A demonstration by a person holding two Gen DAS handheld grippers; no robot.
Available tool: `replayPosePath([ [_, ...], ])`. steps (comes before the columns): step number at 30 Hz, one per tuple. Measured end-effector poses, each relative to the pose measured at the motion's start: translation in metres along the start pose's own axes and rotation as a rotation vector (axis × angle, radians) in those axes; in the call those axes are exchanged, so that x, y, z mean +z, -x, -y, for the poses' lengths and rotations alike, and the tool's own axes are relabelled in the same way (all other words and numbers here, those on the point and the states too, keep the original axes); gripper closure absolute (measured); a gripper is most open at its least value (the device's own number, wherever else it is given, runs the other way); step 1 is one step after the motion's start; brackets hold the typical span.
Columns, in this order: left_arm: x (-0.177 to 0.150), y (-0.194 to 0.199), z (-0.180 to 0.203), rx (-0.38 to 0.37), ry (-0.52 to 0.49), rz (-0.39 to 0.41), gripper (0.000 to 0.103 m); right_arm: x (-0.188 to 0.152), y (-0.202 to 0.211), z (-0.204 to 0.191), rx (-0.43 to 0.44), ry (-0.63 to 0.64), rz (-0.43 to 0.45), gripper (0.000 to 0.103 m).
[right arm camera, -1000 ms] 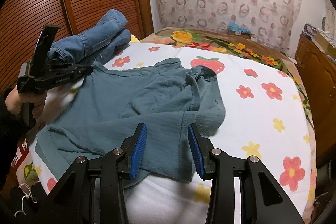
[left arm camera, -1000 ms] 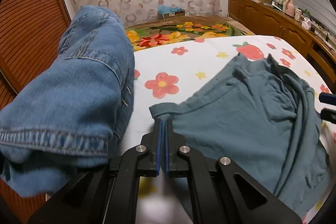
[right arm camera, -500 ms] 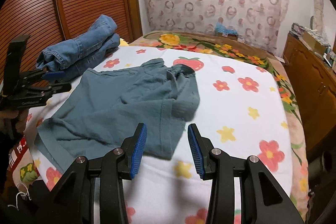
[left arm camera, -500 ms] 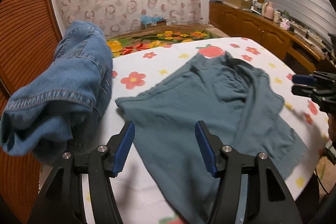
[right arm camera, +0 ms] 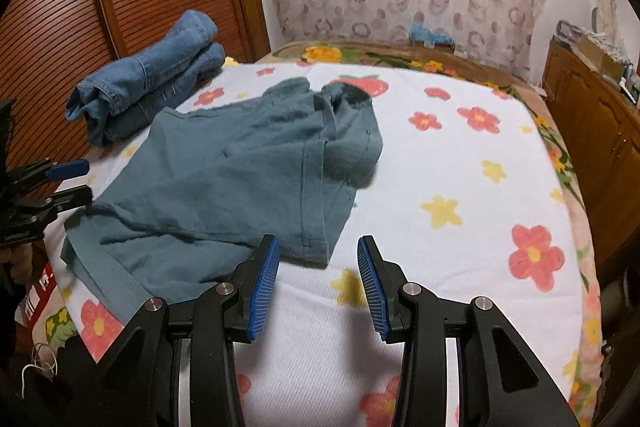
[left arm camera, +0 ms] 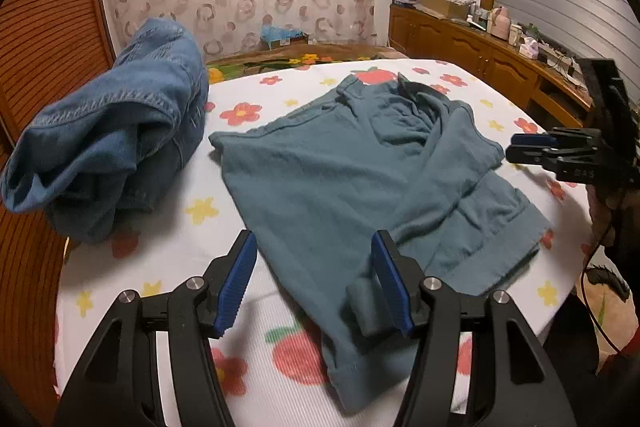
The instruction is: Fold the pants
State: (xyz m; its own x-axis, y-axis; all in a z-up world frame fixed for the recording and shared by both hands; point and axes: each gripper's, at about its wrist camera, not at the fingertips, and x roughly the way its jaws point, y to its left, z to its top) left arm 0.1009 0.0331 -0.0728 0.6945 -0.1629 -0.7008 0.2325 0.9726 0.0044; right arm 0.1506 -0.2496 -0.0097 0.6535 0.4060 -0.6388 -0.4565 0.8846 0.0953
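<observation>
Here the teal shorts (left arm camera: 352,187) lie spread on the bed (right arm camera: 460,155), over its flowered cover, and both pairs of tongs hang clear of them with nothing gripped. The left tongs (left arm camera: 312,283) stand roughly half open, their blue pads parted above the near strip of cloth; that cloth runs under the gap and past the right-hand pad, but neither pad presses on it. The right tongs (right arm camera: 318,287) are somewhat narrower, also empty, and the near corner of the shorts lies just ahead of their left-hand pad, the rest of the gap showing bare cover.

The relation that matters is how the garment's long axis sits between the two. From the left tongs it runs away and a little to the right, from the hem edge just below them to the bunched waistband end far ahead. From the right tongs the same cloth lies ahead and to the left, its folded-over side edge running forward from just ahead of the left-hand pad. So each pair is near a different corner of the near end, the left at the hem strip, the right at the side seam corner. A fold along the length would likely start with both closing on those near corners.

The folded blue jeans (right arm camera: 148,79) sit beyond the shorts, left of both pairs, just beside the shorts' far edge.
</observation>
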Motion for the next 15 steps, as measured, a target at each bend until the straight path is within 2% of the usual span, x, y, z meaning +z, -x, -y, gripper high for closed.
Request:
replayPosePath([
  [9,-0.019,0.003,0.005,-0.044,0.001,-0.004,0.043,0.010,-0.029,-0.005,0.018,0.033,-0.059,0.061],
  [10,-0.021,0.003,0.005,-0.051,0.003,-0.003,0.043,0.011,-0.030,-0.007,0.025,0.040,-0.060,0.071],
  [13,-0.025,0.005,0.006,-0.075,0.008,-0.002,0.055,0.011,-0.031,-0.012,0.032,0.062,-0.063,0.090],
  [15,-0.028,0.007,0.007,-0.094,0.012,0.003,0.061,0.011,-0.028,-0.015,0.035,0.080,-0.050,0.093],
])
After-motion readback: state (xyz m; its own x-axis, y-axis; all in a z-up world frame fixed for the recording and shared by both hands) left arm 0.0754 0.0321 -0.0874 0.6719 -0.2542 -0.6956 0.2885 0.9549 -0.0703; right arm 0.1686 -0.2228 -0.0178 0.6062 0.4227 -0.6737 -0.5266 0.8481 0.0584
